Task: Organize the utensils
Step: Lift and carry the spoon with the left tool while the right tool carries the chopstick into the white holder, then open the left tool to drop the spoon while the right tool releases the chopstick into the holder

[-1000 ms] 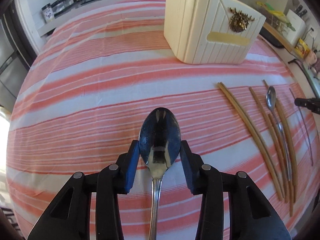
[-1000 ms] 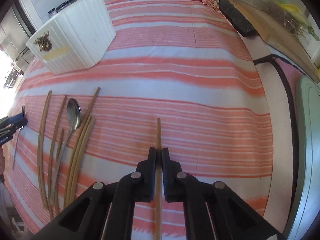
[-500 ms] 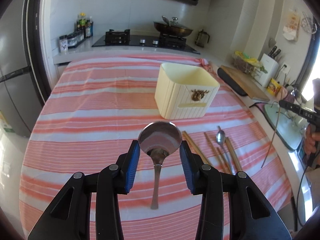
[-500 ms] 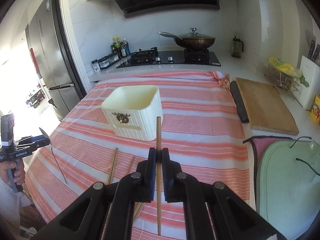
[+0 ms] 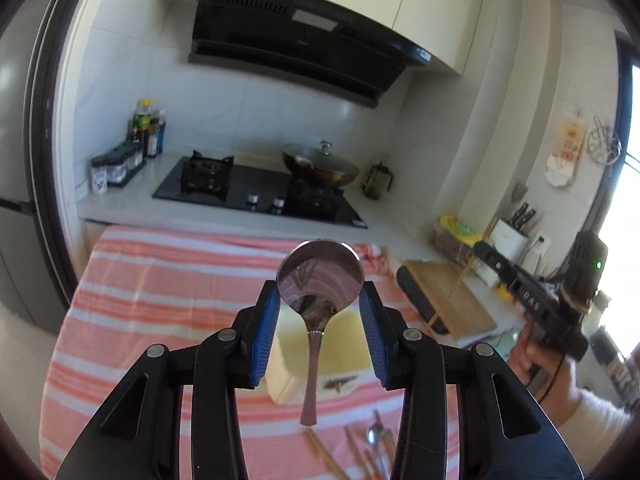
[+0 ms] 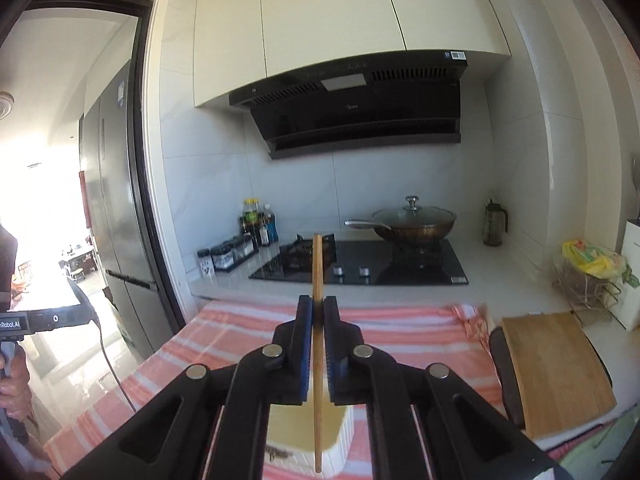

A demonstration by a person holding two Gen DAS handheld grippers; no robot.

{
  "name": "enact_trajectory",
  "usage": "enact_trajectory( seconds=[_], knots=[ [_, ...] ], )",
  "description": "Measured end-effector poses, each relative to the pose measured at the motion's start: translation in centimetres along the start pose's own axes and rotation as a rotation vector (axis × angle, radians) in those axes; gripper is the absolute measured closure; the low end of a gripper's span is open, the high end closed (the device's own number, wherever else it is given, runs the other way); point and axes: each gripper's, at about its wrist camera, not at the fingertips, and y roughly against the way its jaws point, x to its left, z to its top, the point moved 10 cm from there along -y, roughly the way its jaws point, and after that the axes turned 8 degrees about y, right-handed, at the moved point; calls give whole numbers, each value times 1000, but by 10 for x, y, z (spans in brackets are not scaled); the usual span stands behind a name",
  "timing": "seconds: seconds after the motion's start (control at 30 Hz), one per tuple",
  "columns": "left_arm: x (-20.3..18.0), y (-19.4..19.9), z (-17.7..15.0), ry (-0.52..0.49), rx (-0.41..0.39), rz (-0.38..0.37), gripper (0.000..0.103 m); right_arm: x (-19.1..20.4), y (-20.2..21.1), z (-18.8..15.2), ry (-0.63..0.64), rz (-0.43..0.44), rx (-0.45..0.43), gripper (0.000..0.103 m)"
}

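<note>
My left gripper point(image 5: 320, 297) is shut on the bowl of a steel spoon point(image 5: 320, 276), whose handle hangs down over the cream utensil holder point(image 5: 344, 340). My right gripper point(image 6: 318, 305) is shut on a wooden chopstick point(image 6: 318, 264) that stands nearly upright, its lower end over the same holder point(image 6: 288, 428). Both grippers are high above the striped tablecloth point(image 5: 160, 280). On the cloth in front of the holder lie another spoon point(image 5: 375, 436) and several chopsticks point(image 5: 320, 454). At the right of the left wrist view, a person's hand carries the right gripper point(image 5: 480, 246).
A wooden cutting board point(image 6: 556, 368) lies right of the table. Behind the table is a hob point(image 6: 360, 268) with a lidded wok point(image 6: 412, 220), plus bottles and jars point(image 6: 256, 224). A fridge point(image 6: 108, 220) stands at the left.
Both grippers have risen well above the table and tilted up, carrying the spoon and the chopstick. The holder has gone from beyond the fingers to below them.
</note>
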Motion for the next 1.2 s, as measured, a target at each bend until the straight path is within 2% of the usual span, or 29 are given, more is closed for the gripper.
enact_trajectory(
  seconds=[0.07,0.13,0.2,0.3,0.4,0.53,0.57,0.6,0.63,0.67,0.7,0.8,0.83,0.9,1.03,1.2],
  knots=[
    [-1,-27,9,16,-9,12,62,5,-24,2,9,-9,-27,97],
    [3,-59,6,40,21,25,62,10,-51,-11,4,-5,-1,97],
    [10,-93,-8,53,91,48,62,12,-79,-36,-6,12,75,97],
    [21,-139,-40,44,229,94,62,14,-118,-84,-60,62,244,97],
    [31,-172,-71,30,349,130,62,11,-144,-124,-103,74,376,97],
    [44,-189,-96,77,410,164,60,5,-158,-150,-143,81,435,93],
    [46,-188,-99,93,406,162,58,2,-158,-152,-160,81,436,89],
    [47,-184,-100,105,401,150,51,0,-156,-152,-178,86,429,74],
    [48,-179,-102,108,395,139,45,-2,-152,-150,-189,81,416,66],
    [48,-169,-102,101,383,132,44,-5,-145,-148,-194,71,398,58],
    [46,-159,-102,82,370,124,42,-7,-137,-145,-189,62,383,58],
    [41,-120,-114,-5,341,112,24,-9,-102,-145,-157,46,367,58],
    [40,-103,-122,-41,339,113,18,-9,-86,-146,-145,43,362,57],
    [41,-71,-146,-111,360,118,13,-5,-49,-155,-110,40,362,52],
    [59,-10,-213,-183,440,169,12,7,29,-194,-40,25,407,51],
    [72,37,-276,-102,427,230,12,15,110,-259,-1,-55,451,51]
  ],
)
